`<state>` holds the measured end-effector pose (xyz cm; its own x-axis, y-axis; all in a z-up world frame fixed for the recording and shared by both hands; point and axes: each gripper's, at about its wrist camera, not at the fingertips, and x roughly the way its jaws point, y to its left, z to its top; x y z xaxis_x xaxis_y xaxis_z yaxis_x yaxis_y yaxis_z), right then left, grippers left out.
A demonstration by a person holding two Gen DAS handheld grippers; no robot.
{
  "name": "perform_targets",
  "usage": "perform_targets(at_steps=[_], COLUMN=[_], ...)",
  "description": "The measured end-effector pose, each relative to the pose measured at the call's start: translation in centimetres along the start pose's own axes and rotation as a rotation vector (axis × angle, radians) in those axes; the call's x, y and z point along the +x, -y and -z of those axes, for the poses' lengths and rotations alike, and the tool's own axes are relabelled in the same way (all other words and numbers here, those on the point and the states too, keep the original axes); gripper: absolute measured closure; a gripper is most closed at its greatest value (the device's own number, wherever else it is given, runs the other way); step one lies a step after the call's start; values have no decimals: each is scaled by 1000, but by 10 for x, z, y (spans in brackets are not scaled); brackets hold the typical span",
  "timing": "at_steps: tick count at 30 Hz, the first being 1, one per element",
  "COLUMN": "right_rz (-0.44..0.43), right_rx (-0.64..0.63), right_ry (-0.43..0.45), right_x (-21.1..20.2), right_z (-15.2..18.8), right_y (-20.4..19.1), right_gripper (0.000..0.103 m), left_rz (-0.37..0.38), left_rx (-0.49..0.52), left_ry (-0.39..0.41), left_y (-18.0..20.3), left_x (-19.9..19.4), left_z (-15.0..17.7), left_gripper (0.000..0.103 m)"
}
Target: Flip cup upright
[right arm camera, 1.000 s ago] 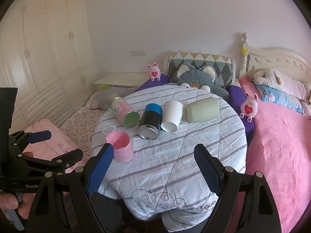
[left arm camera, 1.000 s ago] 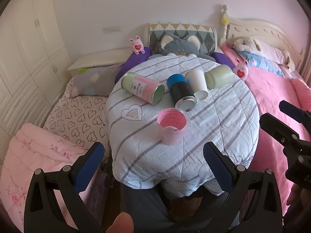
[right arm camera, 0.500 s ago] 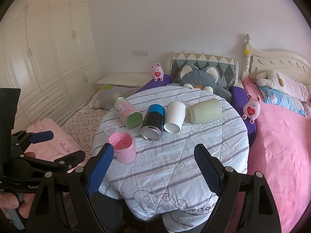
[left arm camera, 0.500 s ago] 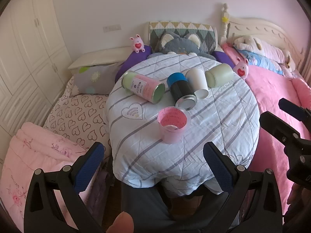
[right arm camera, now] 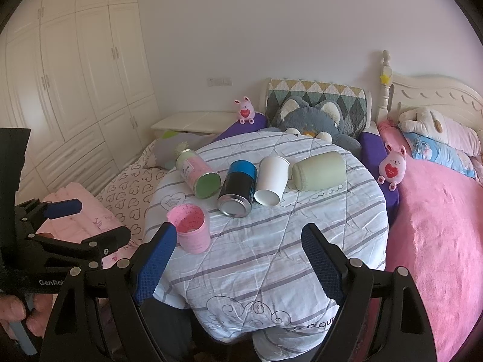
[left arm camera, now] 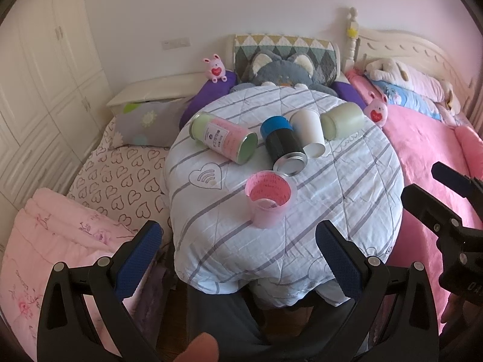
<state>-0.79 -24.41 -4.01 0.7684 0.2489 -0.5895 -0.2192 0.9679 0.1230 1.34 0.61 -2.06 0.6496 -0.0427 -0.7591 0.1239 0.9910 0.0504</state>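
Cup [right arm camera: 270, 180], a white one, lies on its side in the row of toppled containers at the far part of the quilt-covered worktop [right arm camera: 271, 259], mouth toward the camera, just beside the black can [right arm camera: 237, 187] and the pale green jar [right arm camera: 320, 170]. It looks light, thin-walled and easy to crush, so a gentle pinch across the mid-body seems best. Left gripper [left arm camera: 238, 249] and right gripper [right arm camera: 238, 252] both hover with jaws wide apart and empty; neighbours crowd its sides, with open quilt in front beside the upright pink cup [right arm camera: 190, 227]
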Motion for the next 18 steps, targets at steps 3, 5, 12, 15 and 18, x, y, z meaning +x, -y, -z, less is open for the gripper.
perform_targets(at_steps=[3,5,12,15,18], right_rz=[-2,-1,-2,-3,-6], right_rx=[1,2,15,17,20], right_ry=[-1,-3,-9,-12,-14], right_x=[1,1,5,6,7], right_z=[0,1,3,3,3], right_y=[1,2,9,11,13], right_gripper=[17,17,17,17,17], left_rz=[-2,-7,-27,-31,-27], left_rx=[2,7,7,7,-6], left_ry=[-1,-3,4,11,2], left_y=[2,2,7,9,7], left_x=[0,0,1,2,4], left_z=[-1,-1,0,1,0], left_gripper=[0,0,0,0,0])
